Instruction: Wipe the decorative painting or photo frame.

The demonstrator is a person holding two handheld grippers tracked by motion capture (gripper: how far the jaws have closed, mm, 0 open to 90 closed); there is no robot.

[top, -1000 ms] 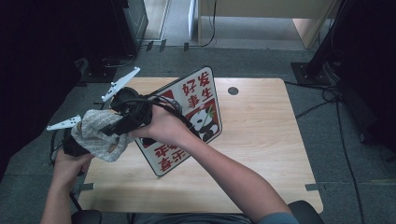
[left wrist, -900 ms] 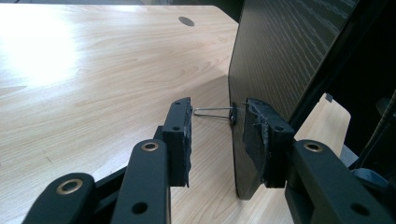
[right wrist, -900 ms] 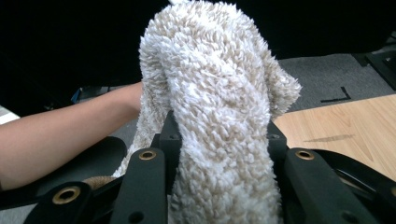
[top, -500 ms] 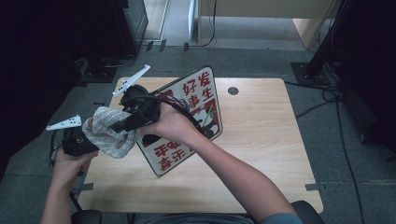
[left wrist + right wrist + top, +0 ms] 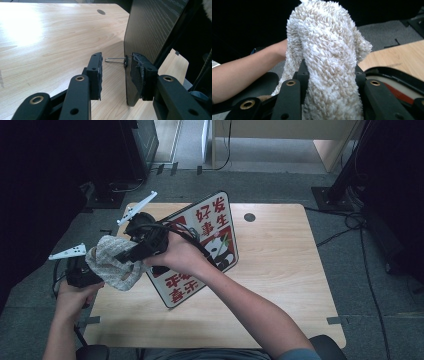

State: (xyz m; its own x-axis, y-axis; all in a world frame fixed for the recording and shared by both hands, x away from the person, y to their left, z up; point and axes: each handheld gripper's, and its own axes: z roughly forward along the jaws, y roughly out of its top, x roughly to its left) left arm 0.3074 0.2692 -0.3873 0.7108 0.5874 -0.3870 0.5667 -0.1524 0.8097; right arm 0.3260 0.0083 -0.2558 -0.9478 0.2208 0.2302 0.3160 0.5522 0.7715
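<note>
So there's this light wooden worktop [image 5: 280,285], and the biggest thing on it is a framed sign [image 5: 212,227] with red characters and a panda, propped up tilted on its lower edge. Its long axis runs from the near-left corner of the worktop up toward the far middle, and the printed face looks up and to the right. From the left tool's own camera you get the dark wood-grain back of the sign [image 5: 152,27] standing up off the worktop [image 5: 50,40], with a thin wire clip [image 5: 115,60] sticking out at its edge.

Next down in size is a fluffy off-white towel [image 5: 114,262], bunched up in the air over the left edge of the worktop, just left of the sign. The right tool [image 5: 131,254] is clamped tight on it, the towel [image 5: 329,67] bulging up between the black jaws, so it's basically hanging off the front of that tool.

The left tool [image 5: 116,72] sits low by the sign's back edge, jaws partly apart. One pad is right up against the sign's edge; I can't tell whether it's actually gripping.
</note>
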